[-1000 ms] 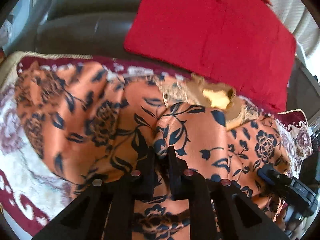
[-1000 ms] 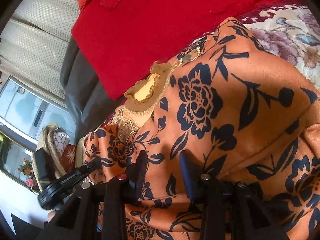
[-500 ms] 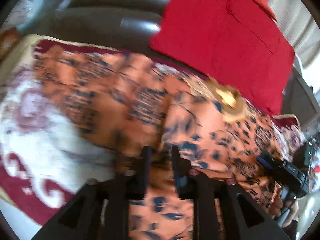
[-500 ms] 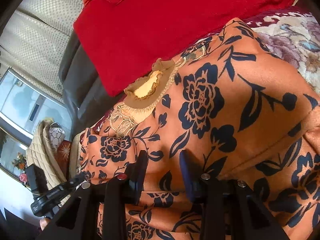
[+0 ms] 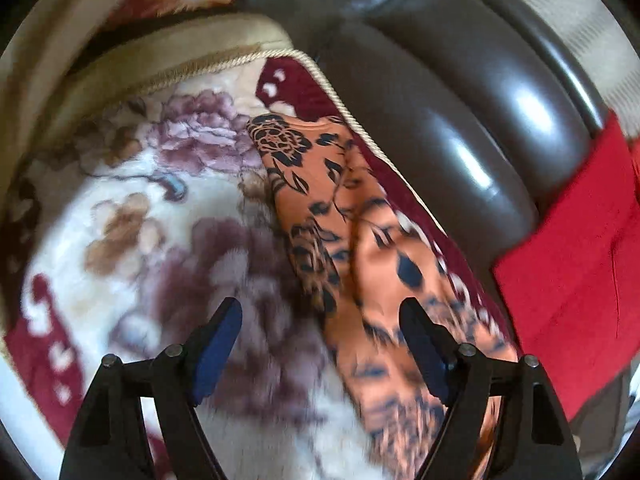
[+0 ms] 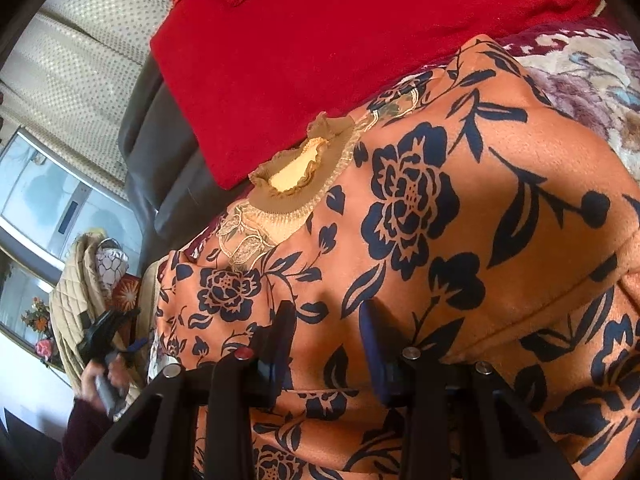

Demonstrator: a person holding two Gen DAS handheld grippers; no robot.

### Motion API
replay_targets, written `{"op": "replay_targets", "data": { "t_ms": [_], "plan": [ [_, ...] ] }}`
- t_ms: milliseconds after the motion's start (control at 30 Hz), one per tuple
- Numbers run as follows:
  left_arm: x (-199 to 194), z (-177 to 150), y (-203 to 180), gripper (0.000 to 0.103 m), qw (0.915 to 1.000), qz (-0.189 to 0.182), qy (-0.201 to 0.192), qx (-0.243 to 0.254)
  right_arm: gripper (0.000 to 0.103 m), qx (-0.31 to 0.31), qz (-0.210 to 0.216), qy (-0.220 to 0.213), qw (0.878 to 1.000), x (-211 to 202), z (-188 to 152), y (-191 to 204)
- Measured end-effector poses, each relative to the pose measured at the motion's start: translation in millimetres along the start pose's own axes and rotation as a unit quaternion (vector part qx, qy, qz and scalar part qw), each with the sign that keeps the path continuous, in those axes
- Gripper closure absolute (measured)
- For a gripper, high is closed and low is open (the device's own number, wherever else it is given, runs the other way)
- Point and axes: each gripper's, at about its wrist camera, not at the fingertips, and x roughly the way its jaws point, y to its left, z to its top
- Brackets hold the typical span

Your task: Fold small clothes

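Two wrist views, same couch. Dark leather sofa [image 5: 460,128] along the back; red cushion [image 6: 340,48] leaning against it. Floral blanket [image 5: 120,248], cream with mauve flowers and maroon border, spread over the seat. On the blanket lies the orange garment [image 6: 460,208] with navy flower print; ruffled tan collar [image 6: 300,172] points toward the red cushion, lace yoke just below it.

Left view: only a narrow strip of the garment shows, running along the blanket's corded edge next to the sofa back. Picture blurred in the lower half.

Left gripper [image 5: 320,340]: jaws have just been opening and stand wide apart. Nothing pinched; blanket and the edge of the garment show in the gap, pads pressing on neither. In the right view this gripper sits small at far left, held in a person's hand [image 6: 102,376], dark sleeve below.

Right gripper [image 6: 326,344]: jaws partway closed, a raised fold of the garment between them; blue pads appear to clamp that fold.
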Motion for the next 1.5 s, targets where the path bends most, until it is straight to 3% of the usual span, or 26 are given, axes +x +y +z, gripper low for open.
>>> {"op": "replay_targets", "data": {
  "t_ms": [33, 100, 233, 267, 367, 467, 600, 700, 800, 833, 900, 933, 1000, 1033, 1067, 1100, 1133, 1167, 1233, 1300, 1333, 1367, 1433, 1500],
  "plan": [
    [10.5, 5.2, 0.9, 0.024, 0.9999, -0.007, 0.002, -0.009, 0.065, -0.005, 0.0, 0.0, 1.0, -0.1, -0.5, 0.4],
    [25.8, 12.6, 0.3, 0.039, 0.9997, -0.016, 0.008, -0.017, 0.065, -0.015, 0.0, 0.0, 1.0, 0.0, -1.7, 0.7],
    [47.7, 16.6, -7.2, 0.089, 0.9995, 0.002, 0.031, 0.0, 0.065, -0.044, -0.01, -0.003, 0.999, 1.1, -4.1, 5.8],
    [49.5, 17.2, -9.7, 0.094, 0.9995, 0.013, 0.027, 0.008, 0.065, -0.049, -0.013, -0.003, 0.999, 1.4, -4.5, 7.1],
    [32.2, 16.3, -24.5, 0.097, 0.9993, 0.009, 0.0, 0.037, 0.065, -0.052, -0.014, -0.005, 0.999, 0.4, -4.7, 7.5],
    [-2.6, 10.9, -58.3, 0.098, 0.9945, -0.007, -0.029, 0.1, 0.065, -0.042, -0.009, -0.012, 0.999, -4.9, -3.5, 5.2],
    [-55.2, -10.5, -117.7, 0.098, 0.9785, -0.057, -0.053, 0.191, 0.065, -0.026, -0.004, -0.037, 0.999, -19.5, -0.7, 1.4],
    [-96.4, -43.7, -171.7, 0.098, 0.9549, -0.105, -0.065, 0.27, 0.065, -0.008, 0.005, -0.056, 0.998, -31.7, 2.6, -3.6],
    [-131.2, -91.1, -226.6, 0.098, 0.922, -0.158, -0.061, 0.348, 0.065, 0.007, 0.01, -0.075, 0.997, -44.4, 5.4, -8.9],
    [-139.7, -110.1, -245.0, 0.098, 0.9091, -0.174, -0.054, 0.375, 0.066, 0.012, 0.01, -0.083, 0.996, -49.4, 6.4, -11.5],
    [-151.4, -157.7, -282.8, 0.098, 0.8751, -0.203, -0.028, 0.439, 0.064, 0.022, 0.012, -0.094, 0.995, -57.4, 8.4, -16.3],
    [-151.7, -171.5, -292.7, 0.098, 0.8644, -0.206, -0.021, 0.458, 0.064, 0.028, 0.013, -0.099, 0.995, -61.3, 9.1, -19.4],
    [-152.1, -210.7, -313.6, 0.097, 0.8314, -0.213, -0.002, 0.513, 0.064, 0.043, 0.014, -0.107, 0.993, -68.5, 10.7, -26.6],
    [-151.9, -230.8, -321.1, 0.095, 0.8094, -0.219, 0.009, 0.545, 0.064, 0.05, 0.014, -0.109, 0.993, -70.9, 10.9, -29.6],
    [-153.7, -245.2, -323.5, 0.086, 0.7955, -0.218, 0.014, 0.565, 0.064, 0.056, 0.014, -0.112, 0.992, -74.3, 11.7, -33.4],
    [-154.8, -254.0, -324.2, 0.079, 0.7869, -0.214, 0.016, 0.579, 0.064, 0.062, 0.012, -0.114, 0.991, -77.2, 12.9, -36.8],
    [-154.3, -259.2, -320.4, 0.06, 0.7825, -0.209, 0.014, 0.586, 0.064, 0.065, 0.012, -0.116, 0.991, -79.0, 13.3, -38.8],
    [-153.5, -257.8, -315.3, 0.046, 0.7849, -0.208, 0.01, 0.584, 0.064, 0.068, 0.012, -0.116, 0.991, -80.8, 14.3, -40.8],
    [-148.8, -241.4, -304.4, 0.044, 0.7992, -0.202, -0.001, 0.566, 0.064, 0.069, 0.013, -0.116, 0.991, -83.1, 15.7, -41.5],
    [-142.8, -222.4, -288.2, 0.044, 0.8246, -0.184, 0.001, 0.535, 0.059, 0.065, 0.014, -0.111, 0.992, -81.2, 16.4, -38.4],
    [-137.8, -211.3, -277.3, 0.044, 0.8418, -0.172, 0.003, 0.512, 0.041, 0.063, 0.018, -0.107, 0.992, -80.3, 14.8, -35.1],
    [-131.2, -201.1, -265.6, 0.044, 0.8551, -0.16, 0.007, 0.493, 0.034, 0.062, 0.025, -0.105, 0.992, -79.2, 13.7, -31.6],
    [-113.4, -185.6, -238.9, 0.044, 0.8784, -0.121, 0.009, 0.462, 0.03, 0.04, 0.038, -0.104, 0.993, -75.2, 10.3, -15.7],
    [-98.0, -178.8, -219.0, 0.044, 0.8922, -0.095, 0.011, 0.441, 0.03, 0.002, 0.039, -0.094, 0.995, -68.3, 9.9, 5.0]
  ]
}}
